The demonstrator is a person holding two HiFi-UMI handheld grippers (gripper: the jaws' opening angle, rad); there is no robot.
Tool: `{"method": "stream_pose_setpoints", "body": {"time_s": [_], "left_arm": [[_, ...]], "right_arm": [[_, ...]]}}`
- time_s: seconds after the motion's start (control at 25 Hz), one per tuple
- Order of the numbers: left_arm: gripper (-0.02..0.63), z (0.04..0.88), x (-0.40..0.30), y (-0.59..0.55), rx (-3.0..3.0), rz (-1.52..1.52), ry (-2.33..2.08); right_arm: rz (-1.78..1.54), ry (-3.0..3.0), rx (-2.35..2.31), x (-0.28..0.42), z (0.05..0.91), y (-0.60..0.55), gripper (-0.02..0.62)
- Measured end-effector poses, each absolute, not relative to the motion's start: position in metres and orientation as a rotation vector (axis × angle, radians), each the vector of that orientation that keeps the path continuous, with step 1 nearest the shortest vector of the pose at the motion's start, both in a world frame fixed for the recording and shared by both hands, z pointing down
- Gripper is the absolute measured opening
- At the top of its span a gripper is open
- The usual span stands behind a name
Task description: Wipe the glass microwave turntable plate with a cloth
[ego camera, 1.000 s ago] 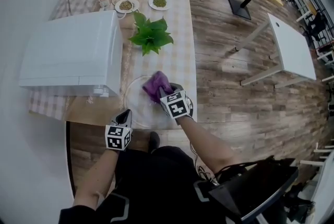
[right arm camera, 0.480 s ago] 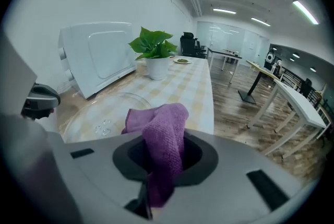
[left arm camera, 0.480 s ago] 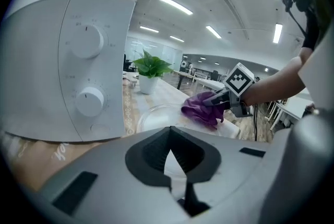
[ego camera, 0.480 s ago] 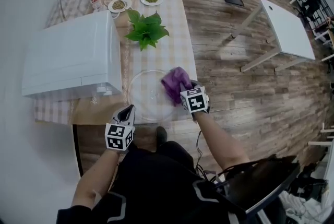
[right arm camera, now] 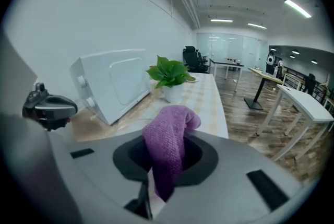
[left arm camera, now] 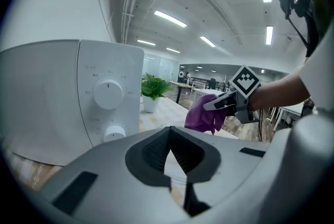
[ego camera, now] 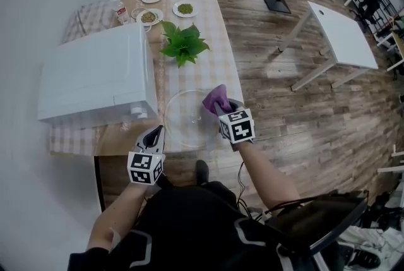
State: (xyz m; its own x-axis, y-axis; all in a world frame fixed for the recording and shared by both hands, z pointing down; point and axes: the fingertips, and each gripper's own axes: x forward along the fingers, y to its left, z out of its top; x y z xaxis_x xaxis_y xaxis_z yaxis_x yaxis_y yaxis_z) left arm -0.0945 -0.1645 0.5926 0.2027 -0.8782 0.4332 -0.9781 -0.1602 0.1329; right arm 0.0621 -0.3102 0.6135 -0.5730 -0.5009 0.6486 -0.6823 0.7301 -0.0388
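- Two grippers are at the near end of the long checked table (ego camera: pixel 218 23). The clear round glass turntable plate (ego camera: pixel 183 121) lies flat there, just right of the boxy white microwave (ego camera: pixel 95 77).
- Right gripper (ego camera: pixel 219 110) — clenched on the crumpled purple terry cloth (ego camera: pixel 214 98). Its own view shows the fabric pinched between the jaws and bulging out above them.
- The cloth sits over the plate's far-right rim. I cannot tell whether it presses on the glass or hangs just above it.
- Left gripper (ego camera: pixel 154 134) — jaws closed together with nothing between them. It is parked at the near left, just beside the plate's rim and apparently not touching it.
- Progress, as a judgement: wiping looks under way rather than finished, since the cloth is at the plate's edge and gripped for work. The glass is see-through and shows no obvious smears, so I cannot tell how much is clean.
- Probably left to do: the centre and the near-left part of the plate, which lie apart from the cloth.
- A leafy green potted plant (ego camera: pixel 183 43) stands farther along the table, away from the plate.
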Motion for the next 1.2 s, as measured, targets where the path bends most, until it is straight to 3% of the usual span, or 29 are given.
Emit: {"method": "stream_pose_setpoints", "body": {"time_s": [0.24, 0.56, 1.2], "left_arm": [[0.006, 0.576, -0.112, -0.161, 2.097, 0.327, -1.783], [0.006, 0.573, -0.13, -0.143, 2.047, 0.347, -1.852], [0.006, 0.573, -0.121, -0.144, 2.026, 0.366, -1.847]], "right_arm": [[0.402, -2.431, 0.689, -0.012, 0.59, -0.264, 0.069], [0.401, -2.451, 0.465, -0.079, 0.636, -0.226, 0.069], [0.413, -2.297, 0.518, -0.057, 0.693, -0.246, 0.069]]}}
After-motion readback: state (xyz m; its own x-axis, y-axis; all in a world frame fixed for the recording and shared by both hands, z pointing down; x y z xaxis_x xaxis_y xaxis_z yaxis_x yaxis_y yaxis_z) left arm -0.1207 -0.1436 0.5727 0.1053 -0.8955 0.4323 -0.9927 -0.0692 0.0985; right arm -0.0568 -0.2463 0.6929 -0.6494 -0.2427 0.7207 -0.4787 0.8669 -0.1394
